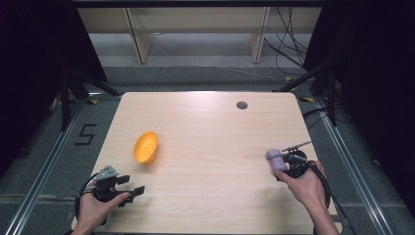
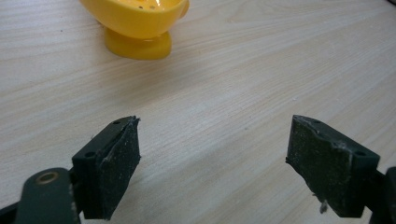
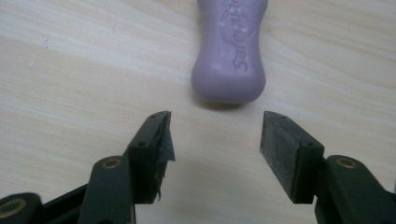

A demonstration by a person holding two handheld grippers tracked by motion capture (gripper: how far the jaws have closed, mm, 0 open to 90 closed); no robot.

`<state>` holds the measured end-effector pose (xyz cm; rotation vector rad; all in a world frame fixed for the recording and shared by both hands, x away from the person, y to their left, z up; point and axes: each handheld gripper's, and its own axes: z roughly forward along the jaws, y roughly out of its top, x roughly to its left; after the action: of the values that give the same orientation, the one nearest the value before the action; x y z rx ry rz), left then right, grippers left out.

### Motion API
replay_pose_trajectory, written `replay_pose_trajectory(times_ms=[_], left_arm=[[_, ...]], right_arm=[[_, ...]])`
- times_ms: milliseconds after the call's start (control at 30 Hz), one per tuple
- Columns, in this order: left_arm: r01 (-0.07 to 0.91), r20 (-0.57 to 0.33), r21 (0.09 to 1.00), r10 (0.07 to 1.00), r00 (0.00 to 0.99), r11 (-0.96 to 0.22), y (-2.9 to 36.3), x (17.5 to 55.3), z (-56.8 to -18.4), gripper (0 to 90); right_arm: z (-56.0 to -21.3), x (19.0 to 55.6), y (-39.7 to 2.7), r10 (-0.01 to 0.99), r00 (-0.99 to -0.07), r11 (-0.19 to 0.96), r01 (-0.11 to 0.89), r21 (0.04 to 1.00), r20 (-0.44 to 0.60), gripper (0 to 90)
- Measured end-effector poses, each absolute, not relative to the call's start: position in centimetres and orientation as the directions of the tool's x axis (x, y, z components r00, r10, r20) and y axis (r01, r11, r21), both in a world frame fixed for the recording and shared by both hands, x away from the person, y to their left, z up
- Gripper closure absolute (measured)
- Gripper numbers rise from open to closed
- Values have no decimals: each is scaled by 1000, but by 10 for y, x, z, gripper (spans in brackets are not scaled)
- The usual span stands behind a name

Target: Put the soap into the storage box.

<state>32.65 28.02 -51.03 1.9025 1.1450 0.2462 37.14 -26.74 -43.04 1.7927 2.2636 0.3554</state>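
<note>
A yellow plastic dish (image 1: 146, 147) with small holes and a stubby foot stands left of the table's middle; it is also seen close up as the dish (image 2: 140, 23). My left gripper (image 1: 133, 184) rests near the front left edge, a short way in front of the dish. Its jaws are open with bare wood between them, as my left gripper (image 2: 212, 140) shows in its own view. A lilac bar of soap (image 1: 276, 160) lies at the right. My right gripper (image 1: 288, 167) is right behind it. In its own view my right gripper (image 3: 215, 128) is open, and the soap (image 3: 231, 51) lies just past the fingertips, untouched.
The wooden table (image 1: 205, 127) has a round cable hole (image 1: 242, 105) at the back right. Black stands flank the table at both sides. Pale shelving and loose cables (image 1: 288, 44) lie beyond the far edge. A "5" mark (image 1: 85, 134) is on the floor at the left.
</note>
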Motion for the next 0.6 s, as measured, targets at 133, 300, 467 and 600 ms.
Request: replay_pose_trajectory(times_ms=[133, 300, 467, 600], left_arm=[[613, -247, 768, 795, 554, -188, 279, 325, -510, 165], [618, -250, 763, 796, 551, -188, 280, 326, -511, 168], [618, -250, 763, 796, 552, -188, 280, 326, -511, 168], [621, -254, 761, 796, 549, -185, 280, 326, -511, 169]], right_arm=[[-428, 387, -269, 965, -261, 258, 922, 290, -28, 440], [-426, 416, -269, 969, -246, 243, 931, 272, -24, 413], [-436, 444, -267, 971, -238, 234, 946, 227, -10, 394], [-448, 455, -261, 972, -237, 235, 953, 190, -13, 390]])
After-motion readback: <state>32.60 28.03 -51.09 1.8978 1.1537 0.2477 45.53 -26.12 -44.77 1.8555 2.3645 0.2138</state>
